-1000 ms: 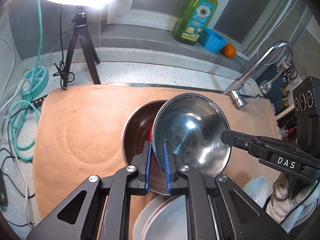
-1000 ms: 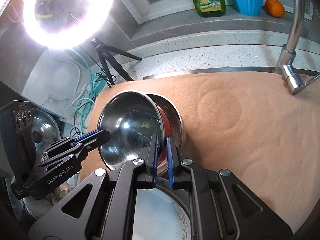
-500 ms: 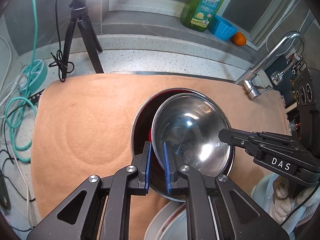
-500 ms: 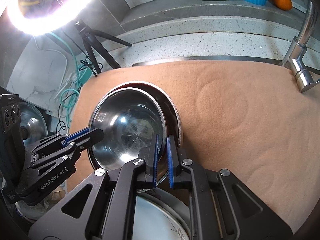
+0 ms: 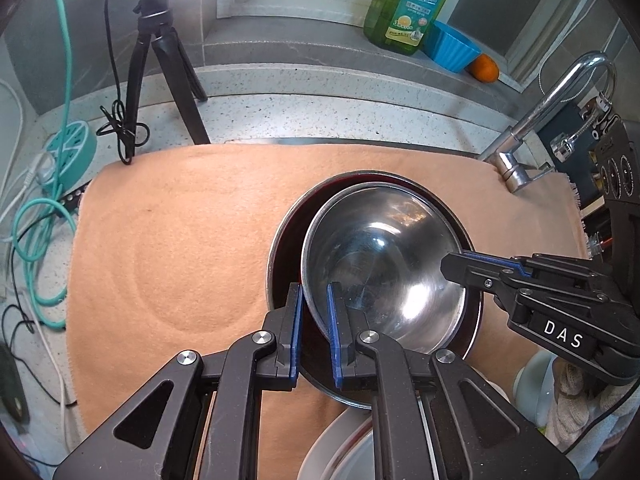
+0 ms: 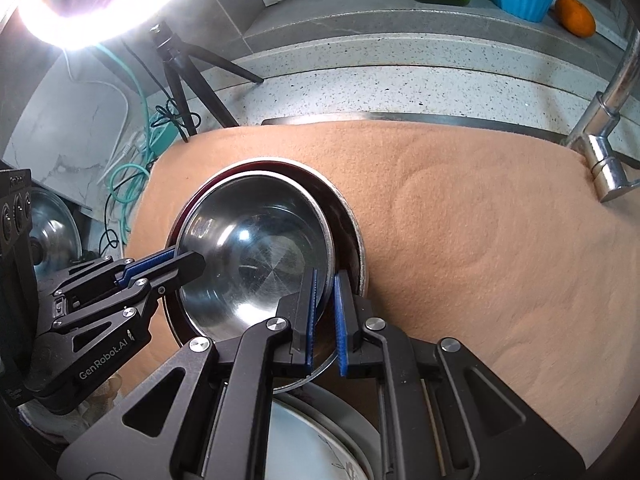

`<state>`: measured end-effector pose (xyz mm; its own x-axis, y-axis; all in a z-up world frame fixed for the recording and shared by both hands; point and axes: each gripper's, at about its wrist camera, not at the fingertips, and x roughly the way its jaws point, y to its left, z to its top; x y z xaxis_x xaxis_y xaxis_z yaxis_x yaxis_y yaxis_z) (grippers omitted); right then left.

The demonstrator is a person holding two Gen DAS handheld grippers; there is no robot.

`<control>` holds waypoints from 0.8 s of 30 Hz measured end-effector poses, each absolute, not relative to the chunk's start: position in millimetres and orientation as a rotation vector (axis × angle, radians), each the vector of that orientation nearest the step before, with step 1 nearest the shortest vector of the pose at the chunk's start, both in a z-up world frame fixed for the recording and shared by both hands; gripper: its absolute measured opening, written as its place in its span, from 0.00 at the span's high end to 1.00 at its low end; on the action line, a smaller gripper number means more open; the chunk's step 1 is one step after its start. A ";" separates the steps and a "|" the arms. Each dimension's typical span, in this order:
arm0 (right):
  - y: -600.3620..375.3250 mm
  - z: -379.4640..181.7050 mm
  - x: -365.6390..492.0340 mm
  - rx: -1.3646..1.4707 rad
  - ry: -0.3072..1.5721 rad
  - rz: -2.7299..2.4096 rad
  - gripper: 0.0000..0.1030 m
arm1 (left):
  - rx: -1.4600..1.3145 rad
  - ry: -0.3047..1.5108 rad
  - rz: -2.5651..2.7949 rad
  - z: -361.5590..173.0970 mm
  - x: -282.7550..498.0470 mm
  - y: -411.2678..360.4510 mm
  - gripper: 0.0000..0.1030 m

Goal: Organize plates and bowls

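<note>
A shiny steel bowl (image 5: 384, 264) sits nested inside a larger bowl with a red inside (image 5: 286, 248) on the orange mat (image 5: 180, 248). My left gripper (image 5: 313, 332) has its jaws slightly parted, astride the steel bowl's near rim. My right gripper (image 6: 324, 320) stands the same way on the opposite rim (image 6: 328, 248). Each gripper shows in the other's view: the right one (image 5: 456, 266) and the left one (image 6: 188, 260). A white plate (image 6: 312, 444) lies under the gripper bodies.
A faucet (image 5: 520, 144) stands at the mat's right end. A tripod (image 5: 160, 60), cables and a teal power strip (image 5: 68, 152) are at the left. Soap bottle (image 5: 412, 4), blue cup (image 5: 452, 46) and orange (image 5: 484, 68) sit on the back ledge.
The steel bowl came down from a tilt and settled level inside the red-lined bowl. Both grippers went down with it and their jaws have eased apart a little.
</note>
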<state>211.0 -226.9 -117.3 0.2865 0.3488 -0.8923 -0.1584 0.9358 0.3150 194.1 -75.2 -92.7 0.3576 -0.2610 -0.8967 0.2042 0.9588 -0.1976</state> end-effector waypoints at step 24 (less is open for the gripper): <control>-233.1 -87.0 198.5 0.153 1.138 0.359 0.78 | -0.079 1.111 -0.273 -72.2 184.5 -69.1 0.90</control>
<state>198.5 -233.1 -87.0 0.3695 0.3556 -0.8585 -0.2014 0.9326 0.2996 184.5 -69.1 -72.2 0.4145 -0.2561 -0.8733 0.1779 0.9639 -0.1982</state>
